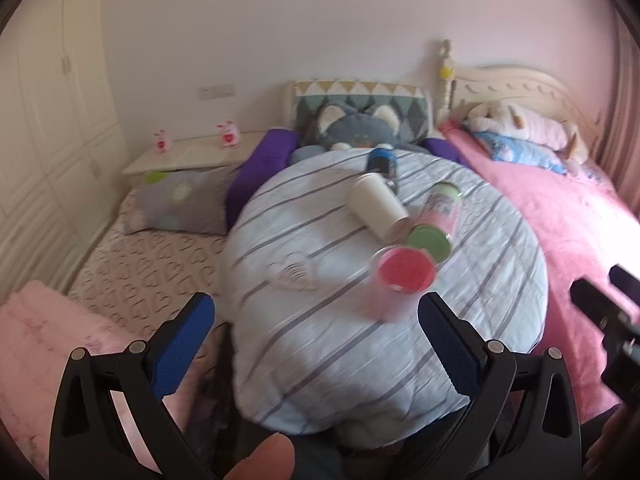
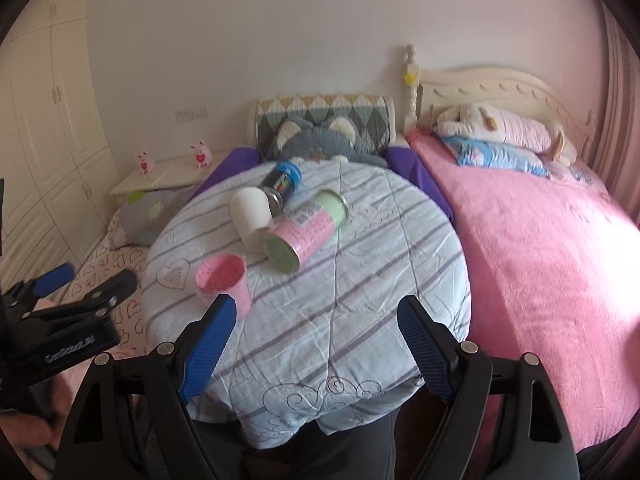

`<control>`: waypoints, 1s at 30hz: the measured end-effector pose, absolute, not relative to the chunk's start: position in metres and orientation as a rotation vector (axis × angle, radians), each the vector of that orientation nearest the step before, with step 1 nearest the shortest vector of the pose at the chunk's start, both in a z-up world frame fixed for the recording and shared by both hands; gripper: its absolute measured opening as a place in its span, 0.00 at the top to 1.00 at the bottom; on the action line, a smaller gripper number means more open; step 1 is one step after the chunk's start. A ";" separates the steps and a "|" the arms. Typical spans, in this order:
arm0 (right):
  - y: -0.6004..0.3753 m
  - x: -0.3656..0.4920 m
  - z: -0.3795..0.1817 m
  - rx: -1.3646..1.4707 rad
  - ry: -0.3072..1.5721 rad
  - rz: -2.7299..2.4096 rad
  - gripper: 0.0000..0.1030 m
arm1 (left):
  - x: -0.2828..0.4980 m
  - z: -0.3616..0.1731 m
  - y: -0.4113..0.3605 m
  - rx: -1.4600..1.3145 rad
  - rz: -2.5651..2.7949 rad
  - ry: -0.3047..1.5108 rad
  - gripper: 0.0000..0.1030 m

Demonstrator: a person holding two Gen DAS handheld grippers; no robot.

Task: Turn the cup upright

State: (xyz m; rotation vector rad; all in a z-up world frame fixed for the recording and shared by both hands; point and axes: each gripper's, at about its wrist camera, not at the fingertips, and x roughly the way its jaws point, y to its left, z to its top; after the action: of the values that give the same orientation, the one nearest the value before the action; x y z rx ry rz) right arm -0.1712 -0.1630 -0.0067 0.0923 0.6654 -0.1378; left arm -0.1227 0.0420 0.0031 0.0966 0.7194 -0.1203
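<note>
A pink plastic cup (image 1: 396,284) stands upright with its mouth up on the striped quilt (image 1: 320,320); it also shows in the right wrist view (image 2: 224,282). Behind it lie a white cup (image 1: 376,210), a pink and green can (image 1: 436,220) and a dark blue-capped can (image 1: 382,162), all on their sides. My left gripper (image 1: 316,328) is open and empty, just short of the pink cup. My right gripper (image 2: 316,336) is open and empty over the quilt, with the pink cup beside its left finger (image 2: 212,340).
A pink blanket (image 2: 540,260) covers the bed to the right, with plush toys (image 2: 500,128) at its headboard. A grey cat plush (image 1: 356,132) lies behind the quilt. A grey pillow (image 1: 180,204) and a white nightstand (image 1: 192,156) are at left.
</note>
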 end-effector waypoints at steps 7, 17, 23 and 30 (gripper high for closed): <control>-0.140 -0.204 0.008 0.076 0.556 -0.148 0.18 | -0.187 0.014 0.053 0.186 -0.091 0.673 0.00; -0.115 -0.244 0.013 0.040 0.506 -0.156 0.18 | -0.225 0.042 0.055 0.144 -0.124 0.577 0.00; -0.114 -0.251 0.020 0.036 0.478 -0.156 0.18 | -0.231 0.045 0.053 0.150 -0.117 0.560 0.00; -0.115 -0.253 0.020 0.035 0.478 -0.164 0.18 | -0.233 0.046 0.053 0.152 -0.118 0.563 0.00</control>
State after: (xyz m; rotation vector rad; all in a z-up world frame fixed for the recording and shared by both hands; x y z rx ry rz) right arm -0.2535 -0.1154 0.0198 0.0346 0.4780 -0.1642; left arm -0.2331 0.0527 0.0463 0.1522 0.5631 -0.1184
